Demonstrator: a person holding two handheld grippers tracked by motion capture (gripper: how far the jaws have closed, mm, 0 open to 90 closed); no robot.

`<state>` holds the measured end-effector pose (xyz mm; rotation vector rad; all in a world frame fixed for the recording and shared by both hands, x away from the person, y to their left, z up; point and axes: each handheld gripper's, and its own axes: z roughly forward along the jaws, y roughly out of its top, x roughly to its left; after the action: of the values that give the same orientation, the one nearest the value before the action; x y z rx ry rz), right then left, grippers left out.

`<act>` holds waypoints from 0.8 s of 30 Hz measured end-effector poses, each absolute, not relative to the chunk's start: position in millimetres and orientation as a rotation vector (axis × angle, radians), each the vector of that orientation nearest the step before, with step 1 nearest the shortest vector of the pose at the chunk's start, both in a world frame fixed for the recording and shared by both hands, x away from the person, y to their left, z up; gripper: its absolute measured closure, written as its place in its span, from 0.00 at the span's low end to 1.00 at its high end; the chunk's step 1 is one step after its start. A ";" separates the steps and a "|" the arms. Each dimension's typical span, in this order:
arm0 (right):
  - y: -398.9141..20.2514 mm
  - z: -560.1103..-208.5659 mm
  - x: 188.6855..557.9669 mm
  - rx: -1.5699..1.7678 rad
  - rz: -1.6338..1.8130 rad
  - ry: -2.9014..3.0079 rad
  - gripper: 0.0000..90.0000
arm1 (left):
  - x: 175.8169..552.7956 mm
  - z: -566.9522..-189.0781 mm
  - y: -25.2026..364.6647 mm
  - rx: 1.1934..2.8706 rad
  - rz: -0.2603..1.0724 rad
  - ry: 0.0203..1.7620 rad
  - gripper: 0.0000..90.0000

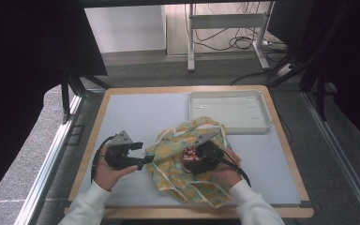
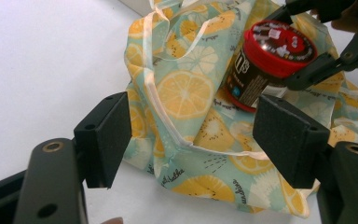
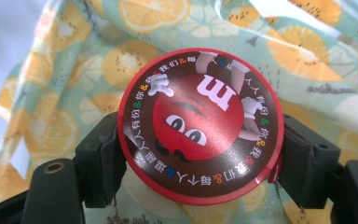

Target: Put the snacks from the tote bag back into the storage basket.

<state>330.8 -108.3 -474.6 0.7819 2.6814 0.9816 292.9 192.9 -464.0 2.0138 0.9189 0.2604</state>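
A cloth bag [image 1: 176,171] printed with lemon slices lies crumpled on the table's near middle. My right gripper [image 1: 196,157] is over the bag, shut on a dark candy jar with a red lid [image 1: 188,154]. In the right gripper view the pads [image 3: 103,156] press both sides of the lid [image 3: 200,123], which carries a red cartoon face. My left gripper [image 1: 143,153] stands open just left of the bag. In the left gripper view the bag's white-trimmed edge [image 2: 182,140] lies between and beyond its pads [image 2: 107,137], and the tilted jar [image 2: 261,65] sits farther off.
A shallow white tray [image 1: 229,110] stands at the table's far right, just behind the bag. The pale table top [image 1: 136,112] has a wooden rim. Beyond the table are a desk frame and cables on the floor.
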 end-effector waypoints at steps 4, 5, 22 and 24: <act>-110.8 -468.2 329.6 0.784 1.006 2.670 0.28 | 293.0 -464.1 193.2 2.012 0.262 0.925 0.32; -111.5 -466.3 329.3 0.787 1.014 2.666 0.29 | 293.0 -464.0 193.3 2.012 0.262 0.926 0.32; -124.4 -431.5 326.9 0.773 1.143 2.626 0.29 | 293.5 -464.0 194.3 2.013 0.252 0.928 0.32; -125.1 -427.9 328.4 0.773 1.162 2.622 0.29 | 293.6 -464.1 194.4 2.014 0.250 0.928 0.32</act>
<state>328.4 -125.1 -427.9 0.7727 2.6223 1.1621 293.6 194.4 -464.1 2.0142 0.9277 0.2500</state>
